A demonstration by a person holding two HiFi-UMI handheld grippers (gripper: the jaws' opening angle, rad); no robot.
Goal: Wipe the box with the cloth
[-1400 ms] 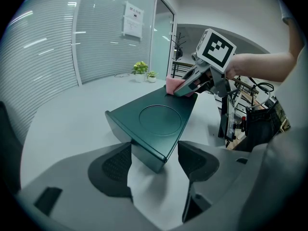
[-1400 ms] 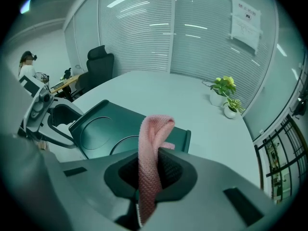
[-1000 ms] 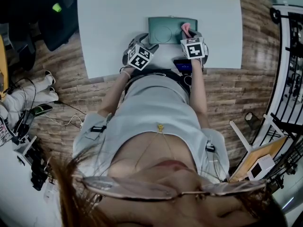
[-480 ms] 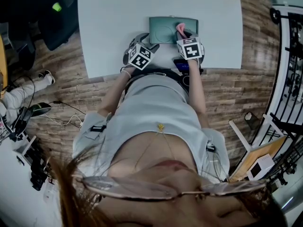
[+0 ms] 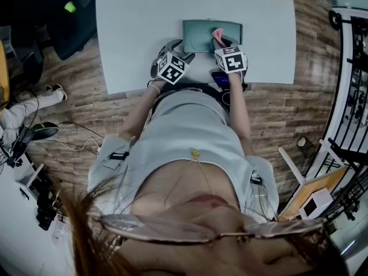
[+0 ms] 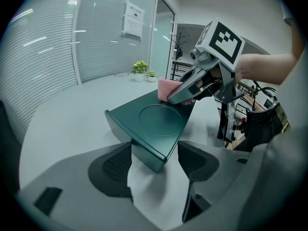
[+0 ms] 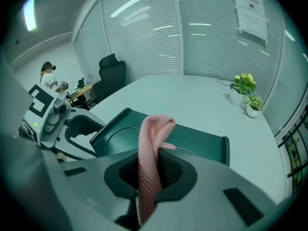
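A dark green box [image 5: 198, 36] with a round recess in its lid lies near the front edge of the pale table [image 5: 144, 16]. My left gripper [image 5: 184, 54] sits at the box's near-left corner. In the left gripper view, the jaws [image 6: 154, 153] close on that corner of the box [image 6: 154, 119]. My right gripper [image 5: 222, 40] is shut on a pink knitted cloth [image 5: 217, 35], which rests on the lid right of the middle. The cloth [image 7: 154, 134] stands up between the right gripper's [image 7: 149, 170] pads, above the box [image 7: 204, 146].
Two small potted plants [image 7: 243, 93] stand at the table's far right corner. A black office chair [image 7: 111, 69] is beyond the far left side. The table's front edge runs just behind both grippers, against the person's waist. Wooden floor and cables lie to the left.
The right gripper has slid the pink cloth leftward along the box lid, away from the right edge. The left gripper has stayed at the box's near-left corner.
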